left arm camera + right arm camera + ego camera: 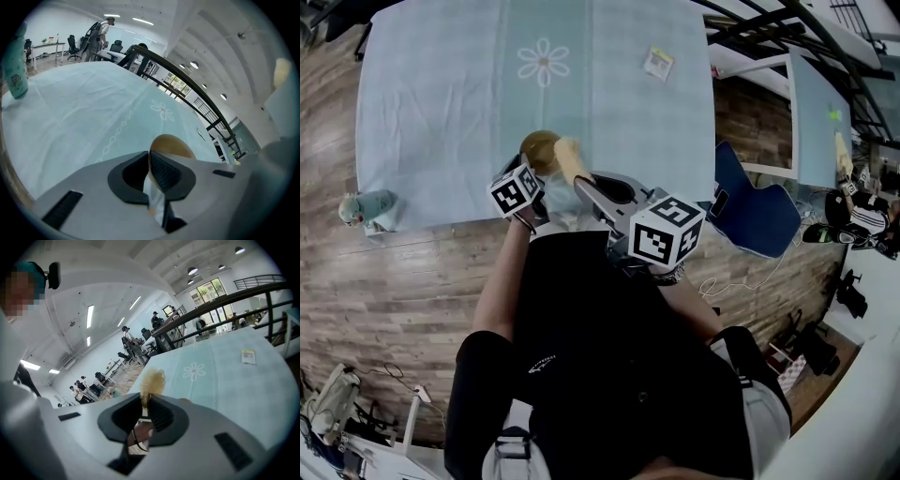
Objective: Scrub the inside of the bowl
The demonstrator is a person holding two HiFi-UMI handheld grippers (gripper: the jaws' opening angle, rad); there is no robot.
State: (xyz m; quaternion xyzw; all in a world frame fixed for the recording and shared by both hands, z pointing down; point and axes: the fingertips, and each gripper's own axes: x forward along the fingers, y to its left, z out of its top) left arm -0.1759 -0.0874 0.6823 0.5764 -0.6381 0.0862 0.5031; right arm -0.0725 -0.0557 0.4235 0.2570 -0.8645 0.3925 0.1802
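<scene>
Bowl (pixel 540 149) is close to the near edge of the desk (pixel 441 112), roughly mid-width, at 6 o'clock from the flower print (pixel 543 62). From the bowl the cloth is open toward 9, 12 and 3 o'clock. The only other things on it are one card (pixel 657 63) at about 1 o'clock, well apart, and one teal bottle (pixel 366 208) at 8 o'clock by the near left corner. The near edge runs right behind both tongs, so there's little room at 6 o'clock. One blue chair (pixel 759 214) is off the desk at 4 o'clock. Left tongs (pixel 533 170) come in from 6 o'clock and are clamped on the bowl's near rim. In the left gripper view the pads (pixel 164 172) pinch the thin wall, and the bowl rises behind them as a tan dome. Can't tell whether the bowl's base touches the cloth or which way its mouth faces. Right tongs (pixel 581 184) are pinched on one scrubber (pixel 569 157). Its long axis runs 5 to 11 o'clock, with the pale fluffy head pointing at 11 and just beside the bowl's 3 o'clock side. In the right gripper view the head sticks up above the closed pads (pixel 159 416). Count: one bowl, one scrubber, two tongs, both loaded.
</scene>
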